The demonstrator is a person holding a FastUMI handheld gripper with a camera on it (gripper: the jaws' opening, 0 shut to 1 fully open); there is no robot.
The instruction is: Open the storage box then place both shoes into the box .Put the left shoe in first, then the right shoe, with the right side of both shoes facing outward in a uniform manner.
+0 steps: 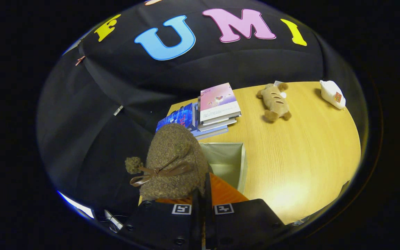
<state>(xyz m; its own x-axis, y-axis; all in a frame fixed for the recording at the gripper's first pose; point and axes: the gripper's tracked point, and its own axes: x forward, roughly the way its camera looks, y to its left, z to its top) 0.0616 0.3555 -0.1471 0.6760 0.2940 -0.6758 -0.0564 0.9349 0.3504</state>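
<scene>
A brown fuzzy shoe (172, 156) with a ribbon bow and a pom-pom hangs just ahead of my fingers, over the left part of the storage box (243, 163). The box stands open on the wooden table, its pale inside showing to the right of the shoe. An orange panel (226, 192) lies at the box's near side, just right of my fingers. My gripper (202, 194) has its fingers drawn close together, pinching the shoe's near edge. The shoe hides the left half of the box.
Beyond the box, a stack of books (217, 107) lies at the table's far left corner. A tan plush toy (275, 102) and a white pouch (332, 93) lie farther right along the back. The wooden table (300, 152) stretches to the right.
</scene>
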